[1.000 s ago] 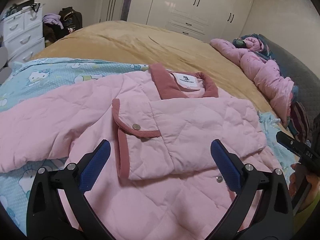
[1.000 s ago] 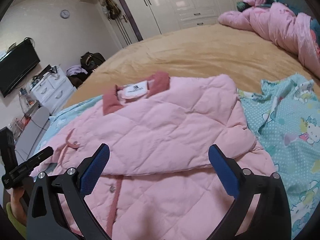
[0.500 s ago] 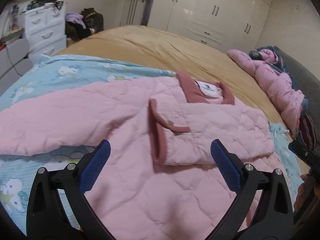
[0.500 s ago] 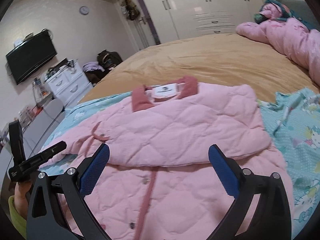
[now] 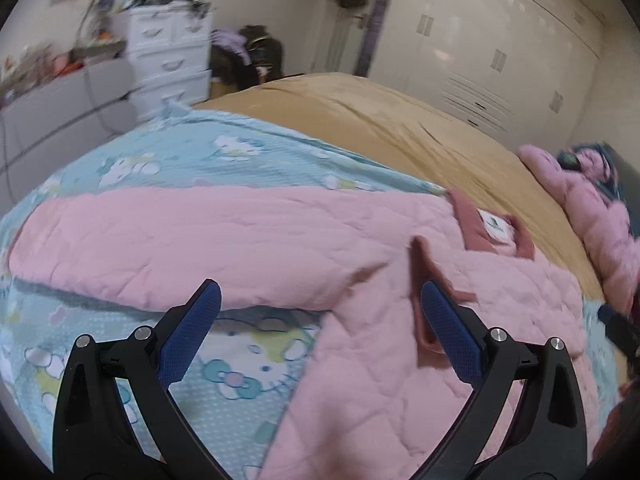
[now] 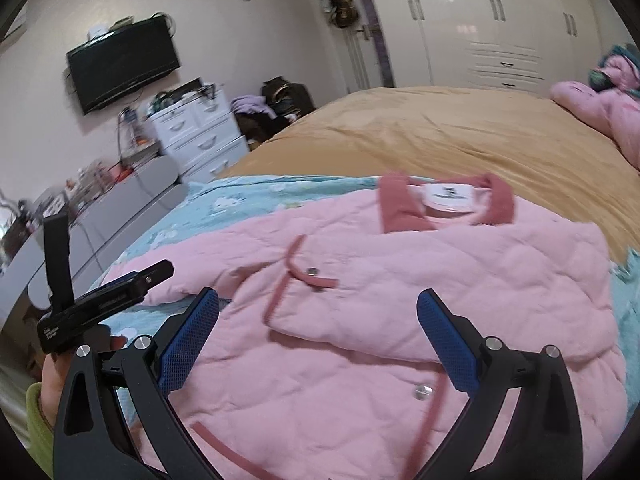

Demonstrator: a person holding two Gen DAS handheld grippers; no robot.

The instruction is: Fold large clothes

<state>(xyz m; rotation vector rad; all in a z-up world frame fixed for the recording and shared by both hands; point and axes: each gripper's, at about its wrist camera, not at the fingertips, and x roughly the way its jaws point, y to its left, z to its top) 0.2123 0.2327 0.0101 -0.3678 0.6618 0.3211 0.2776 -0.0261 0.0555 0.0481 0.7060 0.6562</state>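
Left and right wrist views of a bed (image 6: 460,132) covered in a tan spread. A pink quilted jacket (image 6: 400,320) lies flat, front up, on a light-blue cartoon-print sheet (image 5: 200,160) spread over the near part of the bed. Its dark-pink collar (image 6: 404,208) points toward the white wardrobes (image 6: 480,20), with a white label showing inside. One sleeve (image 5: 200,248) extends sideways across the sheet; the other sleeve (image 6: 400,300), edged by a dark-pink cuff, is folded across the chest. The left claw (image 5: 320,330) hovers above the outstretched sleeve's lower edge, jaws spread wide and holding nothing. The right claw (image 6: 318,330) hovers over the jacket's front, jaws likewise wide apart and empty. In the right wrist view the left claw's black body appears at the left edge, gripped by a hand (image 6: 52,376) in a green sleeve. A crumpled pink quilt (image 5: 600,232) lies at the bed's far side.
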